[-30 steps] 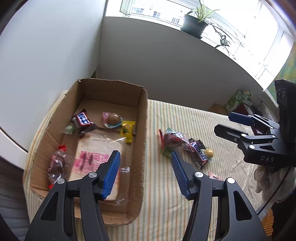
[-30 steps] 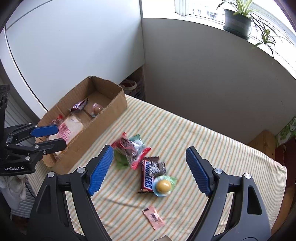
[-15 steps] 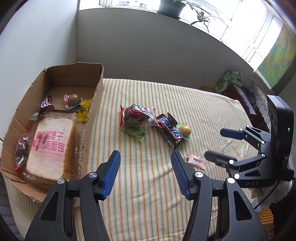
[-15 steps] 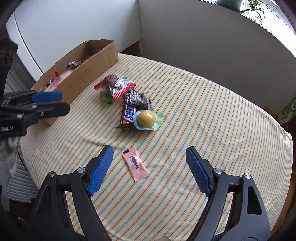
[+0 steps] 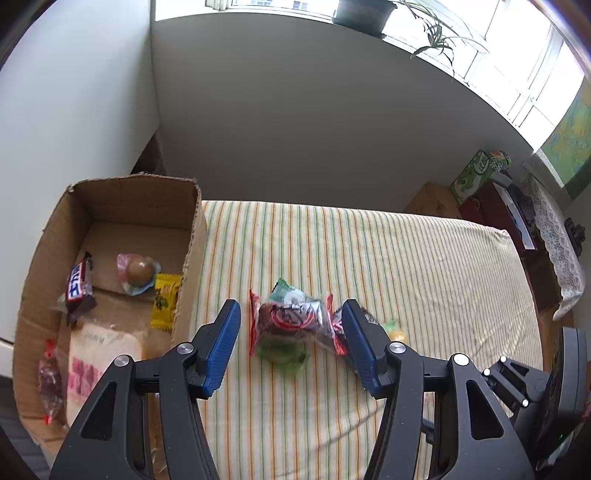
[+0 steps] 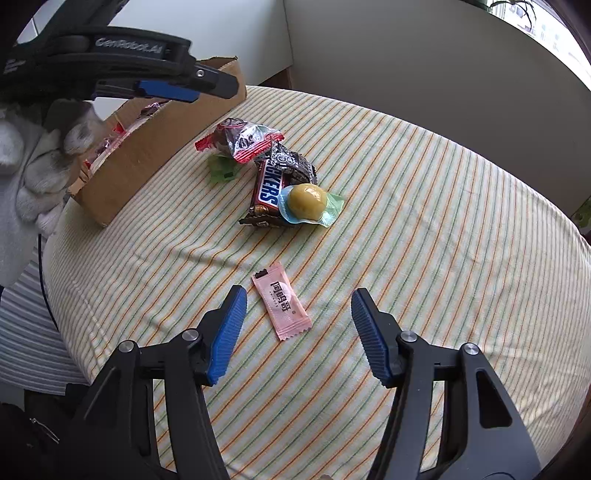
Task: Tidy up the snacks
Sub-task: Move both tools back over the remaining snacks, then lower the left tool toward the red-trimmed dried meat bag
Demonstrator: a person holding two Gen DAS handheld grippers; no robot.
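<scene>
My left gripper [image 5: 291, 309] is open and hovers over a clear red-ended packet [image 5: 291, 321] that lies on a green packet [image 5: 284, 356] on the striped cloth. Its pads flank the packet without pressing on it. A Snickers bar [image 6: 267, 188] and a yellow jelly cup [image 6: 306, 201] lie just beyond. My right gripper [image 6: 298, 295] is low over a pink sachet [image 6: 282, 304]. Its jaws are closing, the sachet lies between them and the pads do not touch it. The cardboard box [image 5: 110, 199] at the left holds a bread bag [image 5: 99, 354] and several small snacks.
The striped table [image 6: 443, 221] ends close to the right gripper's near side. A gloved hand [image 6: 37, 158] holds the left gripper [image 6: 184, 86] over the box's corner. A grey wall rises behind the table, with a plant [image 5: 362, 14] on its sill. Furniture stands at the far right.
The left gripper swung right from over the box to over the red-ended packet. The right gripper sank towards the pink sachet, and its jaws have narrowed around it.
</scene>
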